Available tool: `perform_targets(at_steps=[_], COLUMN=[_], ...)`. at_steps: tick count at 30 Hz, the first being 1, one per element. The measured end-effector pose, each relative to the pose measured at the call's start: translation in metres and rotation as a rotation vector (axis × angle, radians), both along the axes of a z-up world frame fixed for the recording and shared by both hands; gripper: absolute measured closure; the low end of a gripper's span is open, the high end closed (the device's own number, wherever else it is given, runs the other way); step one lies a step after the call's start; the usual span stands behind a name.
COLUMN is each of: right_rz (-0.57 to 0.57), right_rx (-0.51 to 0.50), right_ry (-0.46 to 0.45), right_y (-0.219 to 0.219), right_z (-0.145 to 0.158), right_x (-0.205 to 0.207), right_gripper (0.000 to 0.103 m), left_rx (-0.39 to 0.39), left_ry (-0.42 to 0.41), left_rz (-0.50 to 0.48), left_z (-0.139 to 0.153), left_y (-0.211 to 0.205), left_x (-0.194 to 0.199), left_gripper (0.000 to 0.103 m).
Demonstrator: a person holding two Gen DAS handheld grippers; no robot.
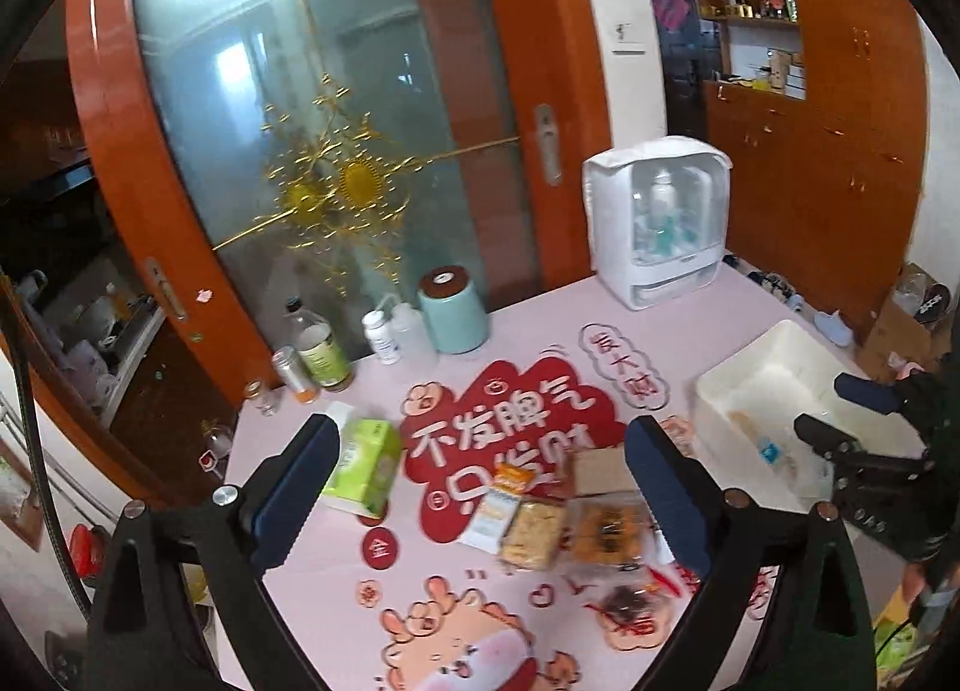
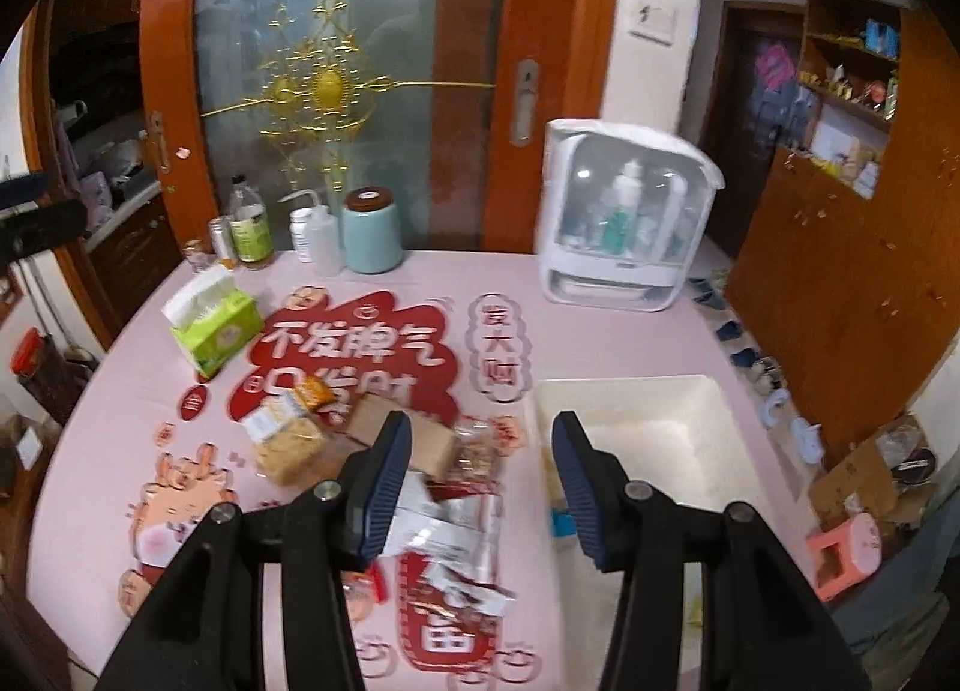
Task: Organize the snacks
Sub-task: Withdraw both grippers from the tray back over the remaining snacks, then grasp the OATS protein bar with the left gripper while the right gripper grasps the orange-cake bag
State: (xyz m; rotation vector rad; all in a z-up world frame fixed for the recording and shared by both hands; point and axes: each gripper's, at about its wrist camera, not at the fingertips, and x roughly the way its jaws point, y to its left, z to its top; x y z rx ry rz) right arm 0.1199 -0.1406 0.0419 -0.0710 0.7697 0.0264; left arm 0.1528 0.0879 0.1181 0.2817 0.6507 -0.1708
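A loose pile of snacks lies on the pink tablecloth: a yellow cracker pack [image 1: 531,535] [image 2: 288,445], an orange packet [image 1: 513,478] [image 2: 312,391], a brown carton [image 1: 603,469] [image 2: 384,427], a cookie pack [image 1: 606,529] and silver-red sachets [image 2: 444,523]. To their right stands a white bin [image 1: 756,355] [image 2: 630,391] with a blue-labelled packet [image 1: 768,451] inside. My left gripper [image 1: 483,427] hovers above the pile, wide open and empty. My right gripper [image 2: 480,421] [image 1: 825,404], in a gloved hand, hangs over the bin's near-left edge, narrowly open with nothing between its pads.
A green tissue pack [image 1: 363,469] [image 2: 216,331] lies left of the pile. Bottles [image 1: 318,349], a teal canister [image 1: 450,313] [image 2: 372,235] and a white cabinet appliance [image 1: 654,223] [image 2: 624,223] line the table's far edge, against a glass door. A pink stool [image 2: 846,547] stands on the floor.
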Motion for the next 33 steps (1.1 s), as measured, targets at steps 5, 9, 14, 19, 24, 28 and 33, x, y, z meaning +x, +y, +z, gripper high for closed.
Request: perform_targets(at_steps=[5,9,14,19,24,28,33], right_rz=[0.004,0.016,0.021,-0.005,-0.014,-0.010,-0.084], right_rx=[0.045,0.076,0.187,0.287,0.376,0.451,0.476], right_ry=[0.051,0.115,0.235,0.326,0.421,0.518,0.603], right_y=[0.013,0.020,0.022,0.016,0.021,0.040,0.056], right_z=[-0.007,-0.021,-0.051,-0.081,-0.115,-0.153,-0.193], right_x=[0.017,0.031,0.051,0.071,0.083,0.089,0.095], right_gripper=[0.053,0.053,0.053,0.053,0.053,0.053,0.053], left_rx=[-0.001,-0.013,0.003,0.041,0.052,0.077,0.111], left_ry=[0.051,0.122,0.210,0.298,0.418,0.488,0.537], left_rz=[0.012,0.007,-0.022,-0.029,-0.012,-0.006,-0.005], left_z=[-0.022,-0.052,-0.097,-0.147,-0.210,-0.254,-0.294], left_y=[0.026,0.042,0.050,0.054,0.052,0.045,0.038], left_x=[0.014,0.028,0.045,0.081,0.127,0.154,0.175], left_gripper=[0.007,0.007,0.007,0.007,0.008,0.011,0.012])
